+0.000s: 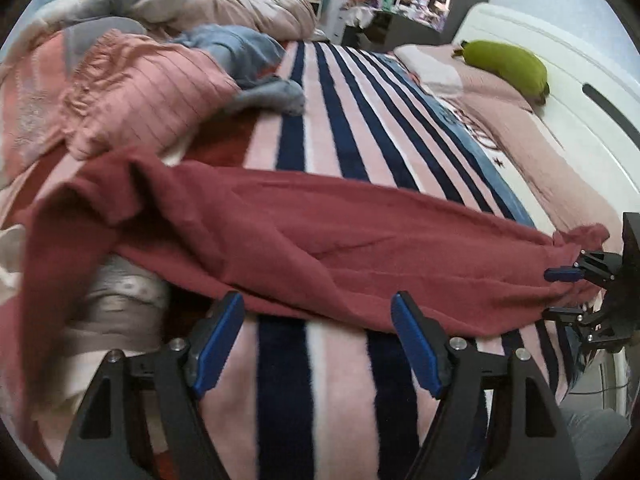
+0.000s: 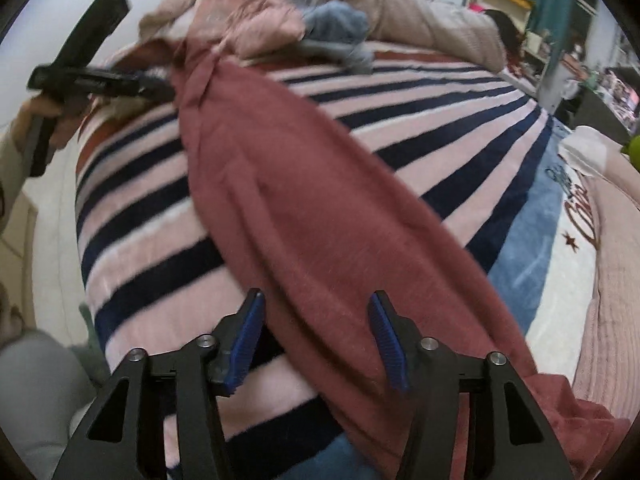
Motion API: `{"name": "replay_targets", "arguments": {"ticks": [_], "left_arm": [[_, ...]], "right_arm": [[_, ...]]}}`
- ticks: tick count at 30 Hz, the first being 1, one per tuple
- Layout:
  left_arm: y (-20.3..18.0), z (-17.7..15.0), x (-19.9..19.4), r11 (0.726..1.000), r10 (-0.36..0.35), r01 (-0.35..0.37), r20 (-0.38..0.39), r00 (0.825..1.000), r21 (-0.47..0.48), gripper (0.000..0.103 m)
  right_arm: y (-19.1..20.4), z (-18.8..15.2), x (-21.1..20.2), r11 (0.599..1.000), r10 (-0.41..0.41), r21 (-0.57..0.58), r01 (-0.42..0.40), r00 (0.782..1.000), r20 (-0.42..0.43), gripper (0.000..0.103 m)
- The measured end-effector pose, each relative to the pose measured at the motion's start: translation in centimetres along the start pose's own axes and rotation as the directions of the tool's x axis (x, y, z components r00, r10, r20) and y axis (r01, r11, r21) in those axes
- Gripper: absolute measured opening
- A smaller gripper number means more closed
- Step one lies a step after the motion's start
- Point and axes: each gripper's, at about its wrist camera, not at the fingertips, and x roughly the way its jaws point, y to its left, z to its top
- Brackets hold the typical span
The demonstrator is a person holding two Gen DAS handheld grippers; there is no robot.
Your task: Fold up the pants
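Both grippers, left [image 1: 318,344] and right [image 2: 316,338], spread, nothing pinched; pants [image 1: 304,240] soft, limp: I'd pinch the hems

Bed [image 1: 592,128] with striped pink-navy blanket [image 1: 340,128]; red pants [image 1: 320,240] stretched across it, pink pants [image 1: 132,92], blue garment [image 1: 240,48], rumpled duvet [image 1: 224,0], green banana pillow [image 1: 508,64].

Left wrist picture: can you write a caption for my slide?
Open left gripper hovers over red pants stretched across a striped blanket, right gripper at their far end.
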Motion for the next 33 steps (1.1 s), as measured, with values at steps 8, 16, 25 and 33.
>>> {"name": "replay_targets", "arguments": {"ticks": [8, 16, 25, 33], "left_arm": [[-0.8, 0.2, 3.0, 1.000, -0.026, 0.026, -0.047, 0.999, 0.002, 0.031], [-1.1, 2.5, 2.1, 0.999, 0.012, -0.015, 0.053, 0.999, 0.051, 0.020], [-1.0, 5.4, 3.1, 0.998, 0.003, -0.009, 0.102, 0.995, 0.061, 0.038], [-4.7, 5.9, 4.0, 0.954, -0.160, 0.144, 0.039, 0.986, 0.263, 0.067]], "right_arm": [[0.1, -0.6, -0.5, 0.998, -0.059, -0.033, 0.058, 0.998, -0.029, 0.002], [-3.4, 1.7, -2.8, 0.991, -0.100, 0.096, 0.092, 0.991, 0.084, 0.001], [-9.2, 3.9, -0.7, 0.953, -0.116, 0.287, 0.098, 0.992, 0.046, 0.002], [-11.3, 3.3, 2.2, 0.913, -0.190, 0.359, 0.196, 0.980, -0.051, 0.029]]}}
